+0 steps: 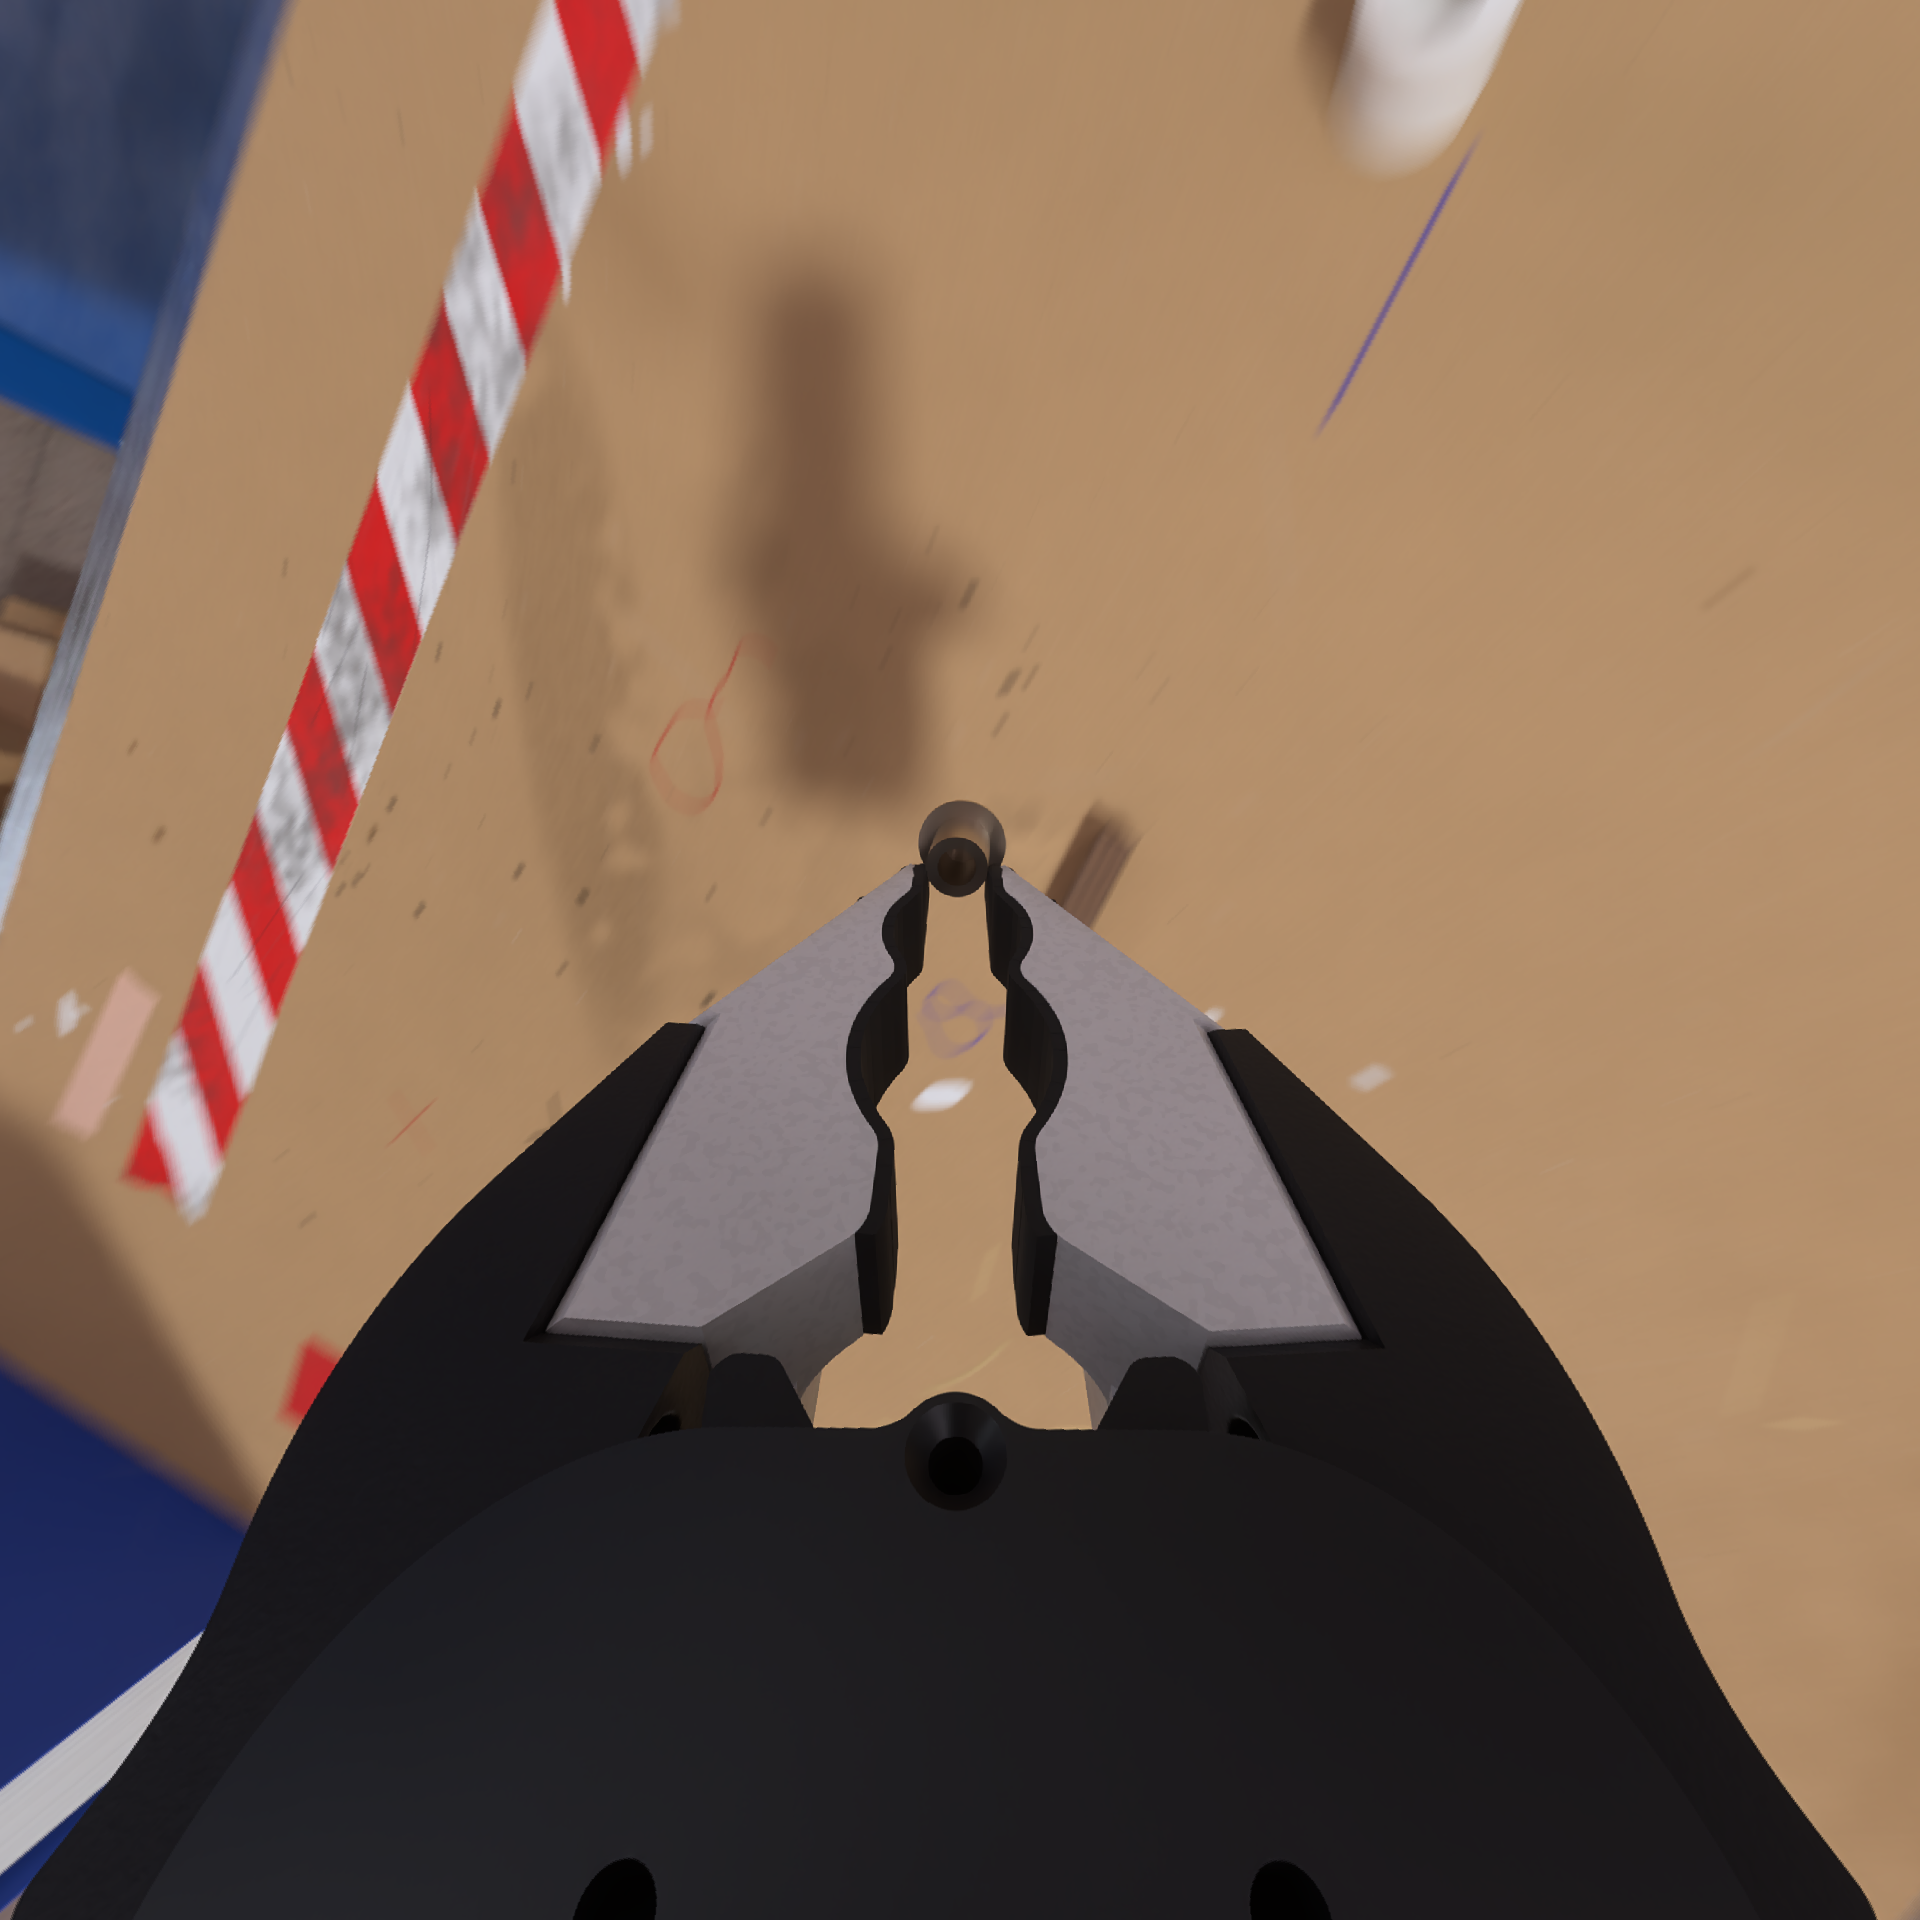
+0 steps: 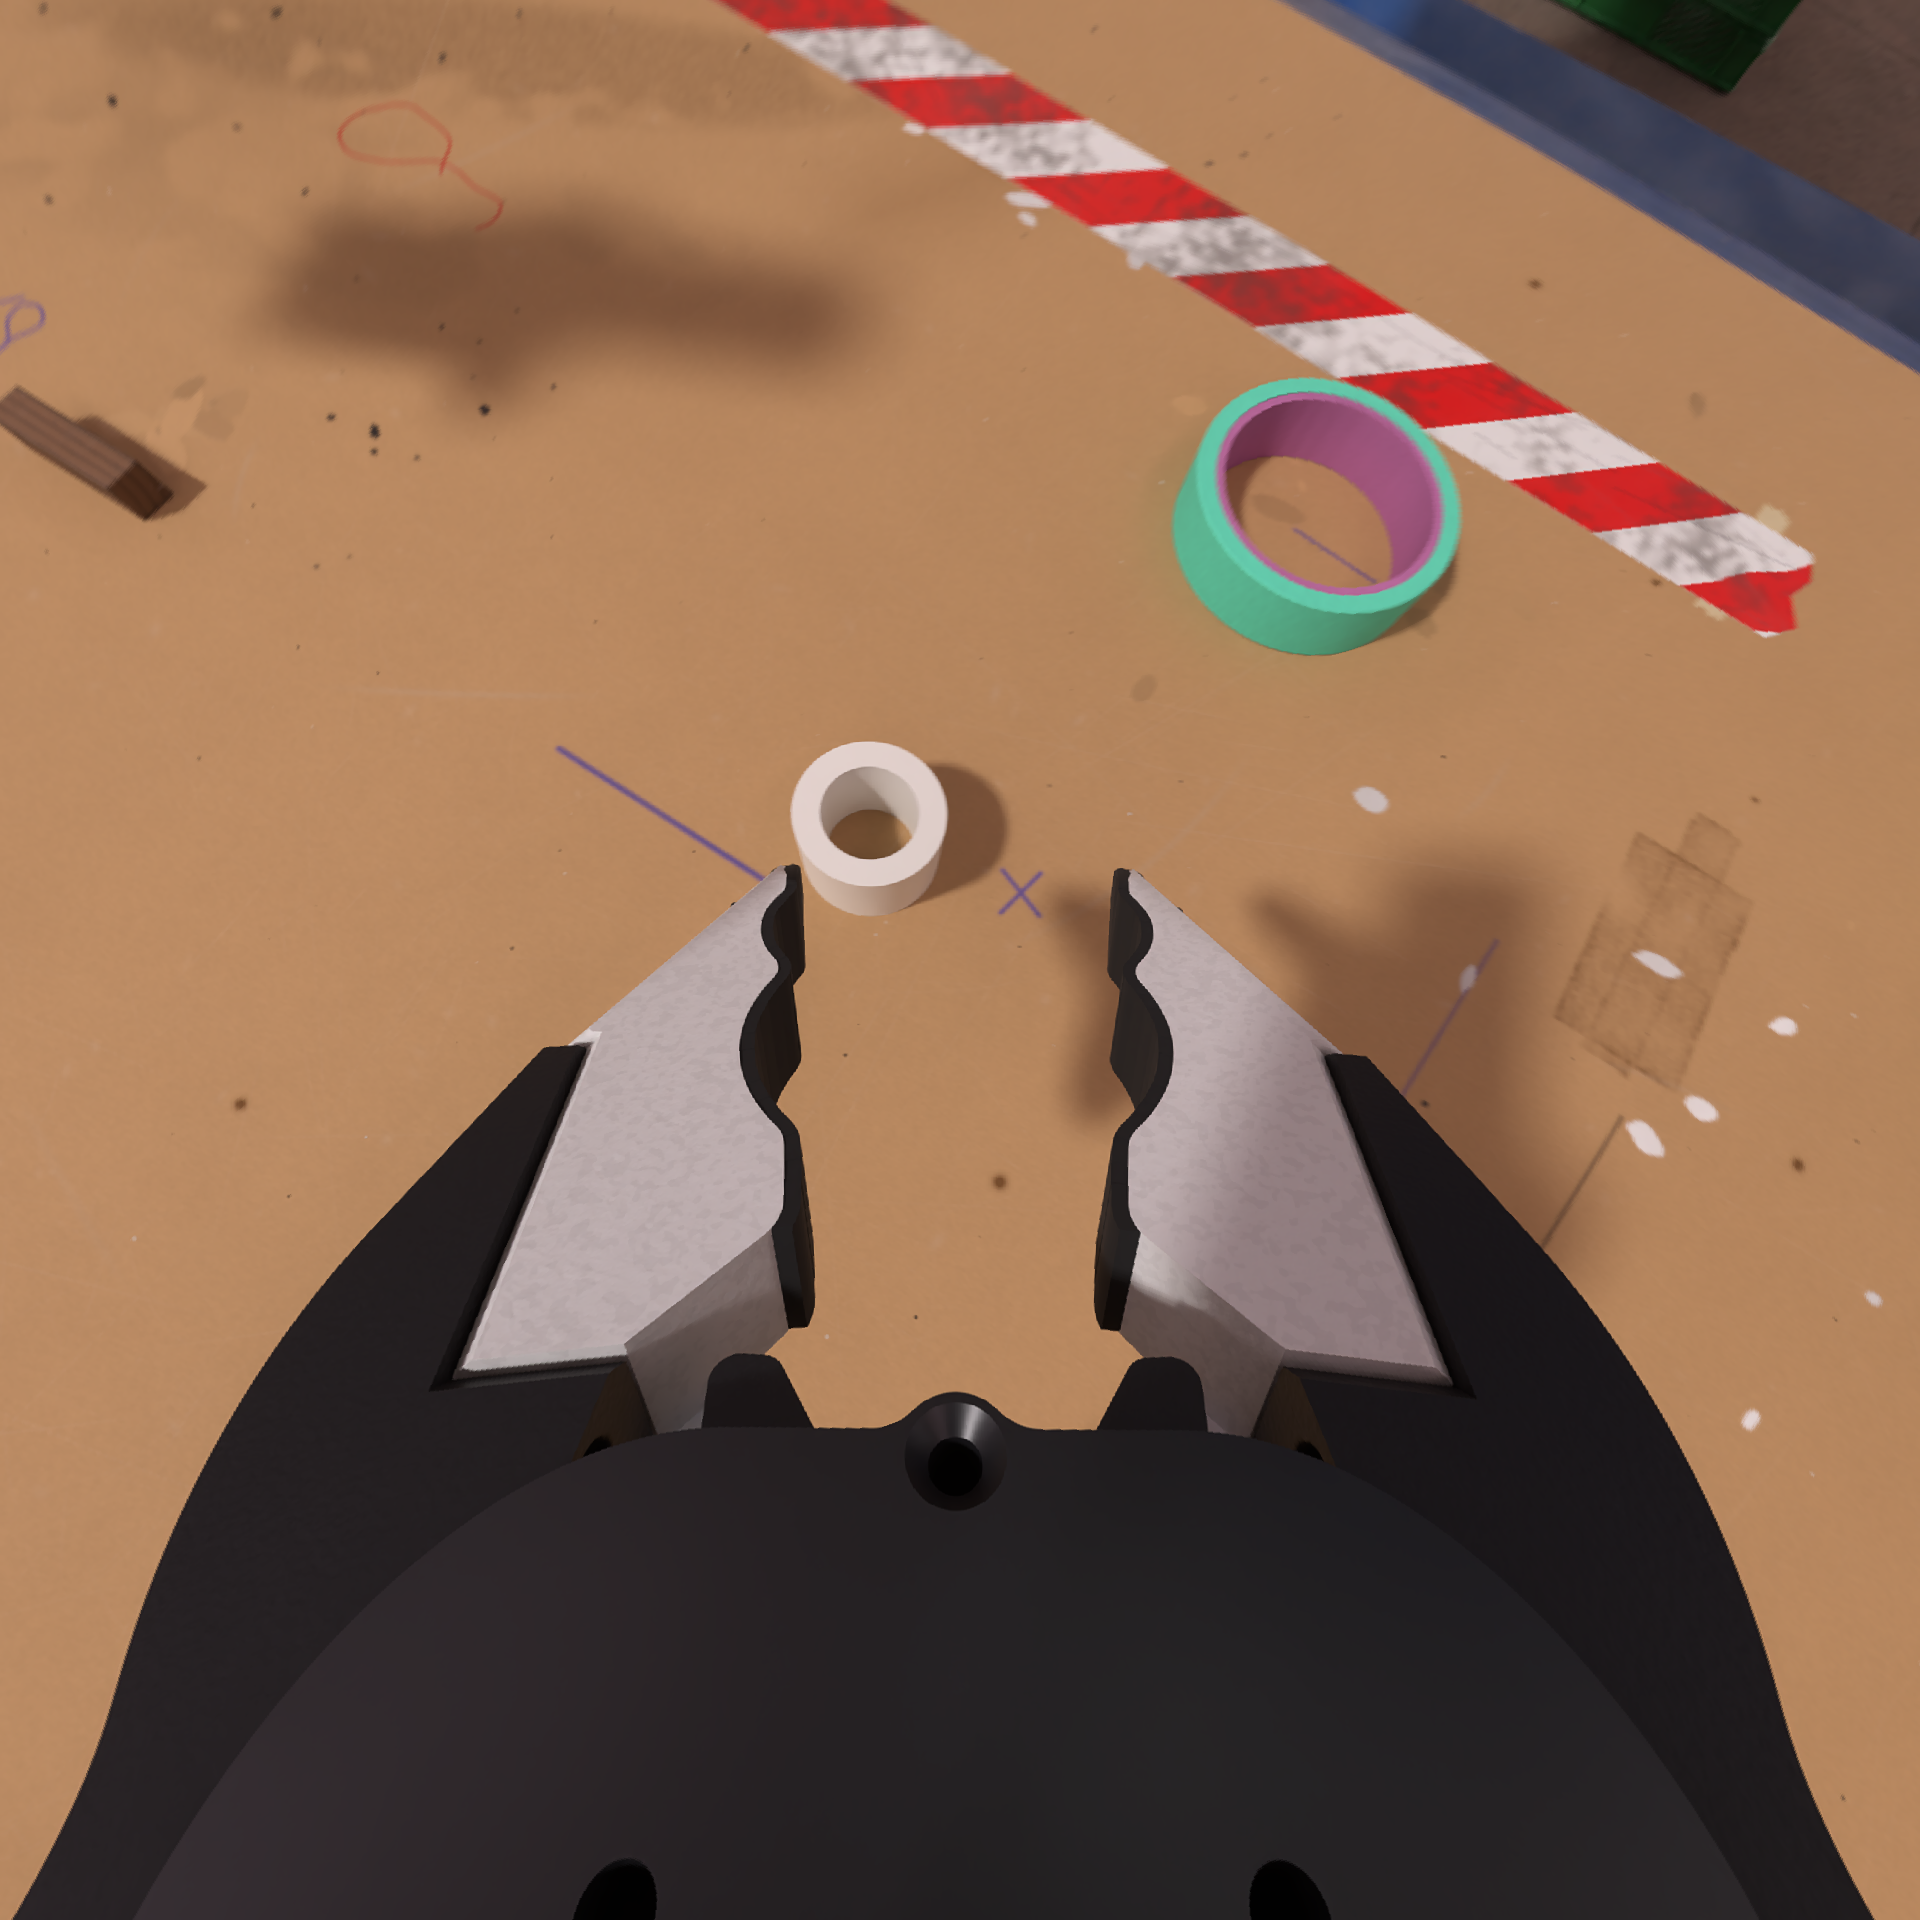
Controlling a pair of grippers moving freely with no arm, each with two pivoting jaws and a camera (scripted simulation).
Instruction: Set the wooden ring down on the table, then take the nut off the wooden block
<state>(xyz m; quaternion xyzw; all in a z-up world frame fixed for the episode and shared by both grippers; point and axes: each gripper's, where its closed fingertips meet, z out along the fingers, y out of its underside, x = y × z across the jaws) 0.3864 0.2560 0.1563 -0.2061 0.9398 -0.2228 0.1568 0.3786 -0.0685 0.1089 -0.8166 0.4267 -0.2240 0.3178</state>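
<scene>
Black housings and speckled grey fingers with wavy black pads fill the foreground of both views. Left gripper (image 1: 961, 878) has its jaws nearly closed, pinching a small dark metallic nut (image 1: 961, 847), rounded with a bored centre, at the fingertips above the table (image 1: 1351, 727). Just beyond it lies a blurred wooden block (image 1: 1091, 862), dark and grainy. Right gripper (image 2: 956, 883) has its jaws wide apart and holds nothing. A pale, smooth, thick-walled ring (image 2: 869, 827) rests flat on the scuffed tan tabletop, just beside the left fingertip. Farther off sit a green tape roll (image 2: 1311, 520) with a purple core, tilted, and striped red-and-white tape (image 2: 1247, 239).
</scene>
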